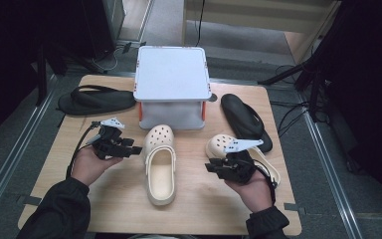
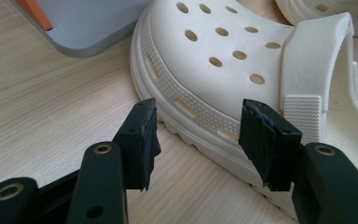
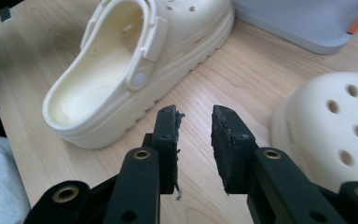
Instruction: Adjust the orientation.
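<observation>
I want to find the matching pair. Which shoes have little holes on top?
The two cream clogs: one in the middle of the table, one by the right claw. The two black flip-flops, far left and far right, have plain straps.

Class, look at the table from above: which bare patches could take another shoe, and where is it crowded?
Bare wood lies along the near edge of the table, and left of the middle clog. It is crowded between that clog, the right clog and the grey box.
</observation>
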`<state>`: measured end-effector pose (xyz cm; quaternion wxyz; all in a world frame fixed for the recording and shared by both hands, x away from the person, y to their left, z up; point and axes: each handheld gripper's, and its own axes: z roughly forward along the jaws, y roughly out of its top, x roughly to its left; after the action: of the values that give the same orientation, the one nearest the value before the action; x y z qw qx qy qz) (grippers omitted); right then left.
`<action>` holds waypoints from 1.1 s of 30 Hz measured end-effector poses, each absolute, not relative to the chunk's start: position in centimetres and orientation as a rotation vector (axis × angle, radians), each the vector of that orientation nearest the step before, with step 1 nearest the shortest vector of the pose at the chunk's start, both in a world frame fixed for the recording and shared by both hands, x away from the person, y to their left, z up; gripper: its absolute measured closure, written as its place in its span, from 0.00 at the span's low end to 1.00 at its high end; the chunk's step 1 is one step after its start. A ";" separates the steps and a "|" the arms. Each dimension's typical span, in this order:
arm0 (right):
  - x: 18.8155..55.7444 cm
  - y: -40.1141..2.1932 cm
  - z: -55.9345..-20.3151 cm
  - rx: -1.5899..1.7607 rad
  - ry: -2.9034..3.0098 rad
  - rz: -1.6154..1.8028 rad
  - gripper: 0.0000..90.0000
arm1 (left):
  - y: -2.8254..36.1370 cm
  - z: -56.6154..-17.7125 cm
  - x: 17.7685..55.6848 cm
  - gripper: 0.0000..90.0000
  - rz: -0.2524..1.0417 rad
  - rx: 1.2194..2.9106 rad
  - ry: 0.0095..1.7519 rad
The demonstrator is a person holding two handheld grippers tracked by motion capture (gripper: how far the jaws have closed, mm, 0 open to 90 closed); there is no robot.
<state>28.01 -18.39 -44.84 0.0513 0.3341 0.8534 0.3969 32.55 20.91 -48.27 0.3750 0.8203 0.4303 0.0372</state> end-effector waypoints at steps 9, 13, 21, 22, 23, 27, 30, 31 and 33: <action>28.6 -21.8 -44.2 1.092 2.540 1.188 0.81 | 20.8 -48.3 32.5 0.51 0.096 2.110 1.094; 28.8 -23.0 -44.1 1.121 2.522 1.183 0.81 | 20.8 -48.4 32.6 0.51 0.095 2.115 1.094; 29.1 -26.2 -43.8 1.219 2.476 1.157 0.81 | 20.7 -48.4 32.6 0.52 0.097 2.113 1.087; 29.1 -26.8 -43.8 1.234 2.474 1.148 0.81 | 20.7 -48.3 32.5 0.51 0.098 2.108 1.086; 29.1 -27.1 -43.8 1.236 2.472 1.143 0.81 | 20.7 -48.3 32.5 0.52 0.102 2.107 1.085; 29.1 -28.5 -43.8 1.251 2.452 1.132 0.80 | 20.7 -48.3 32.5 0.52 0.103 2.099 1.086; 29.2 -29.2 -43.9 1.270 2.430 1.134 0.79 | 20.8 -48.3 32.5 0.52 0.103 2.099 1.090; 29.3 -29.6 -44.0 1.270 2.419 1.137 0.78 | 20.8 -48.3 32.5 0.52 0.104 2.099 1.089; 29.6 -30.6 -44.3 1.270 2.377 1.133 0.74 | 20.7 -48.4 32.6 0.52 0.103 2.102 1.091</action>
<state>29.63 -30.62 -44.30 0.1086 0.4319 0.8083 0.3852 32.57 20.74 -48.37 0.3760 0.8217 0.4265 0.0401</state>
